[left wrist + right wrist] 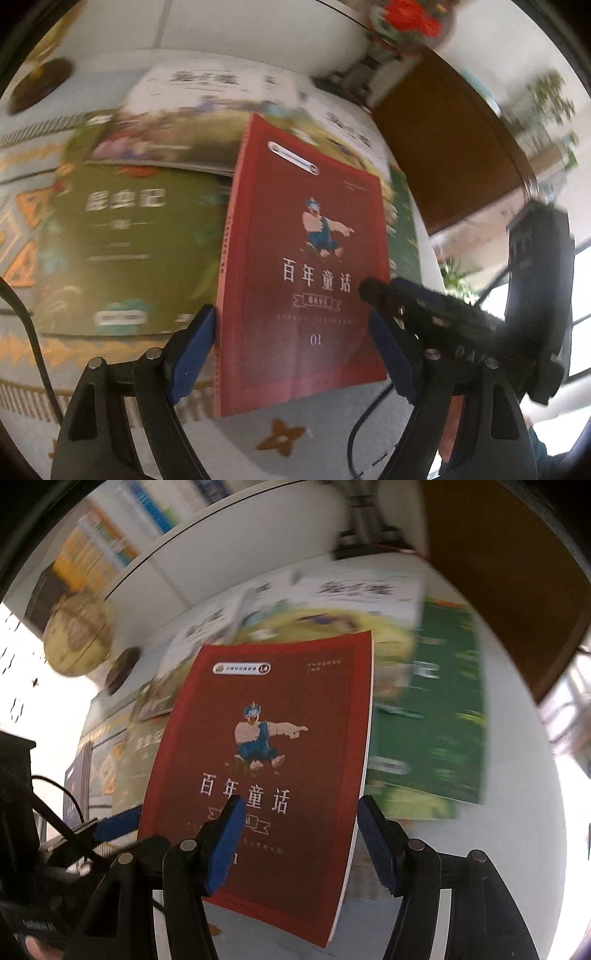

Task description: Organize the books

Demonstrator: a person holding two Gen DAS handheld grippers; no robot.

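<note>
A red book (306,266) with a cartoon figure and white Chinese title is held up off the table between both grippers. My left gripper (295,354) has its blue pads around the book's lower part, one pad against the spine edge. My right gripper (299,845) holds the same red book (266,753), its left pad over the cover and its right pad at the page edge; it also shows at the right of the left wrist view (424,302). Green books (122,243) and an open picture book (207,122) lie on the table behind.
A patterned cloth (26,206) covers the table. A globe (77,638) stands at the back left, under a shelf of books (110,539). A brown panel (450,147) is at the right. A metal stand (369,528) is at the table's far edge.
</note>
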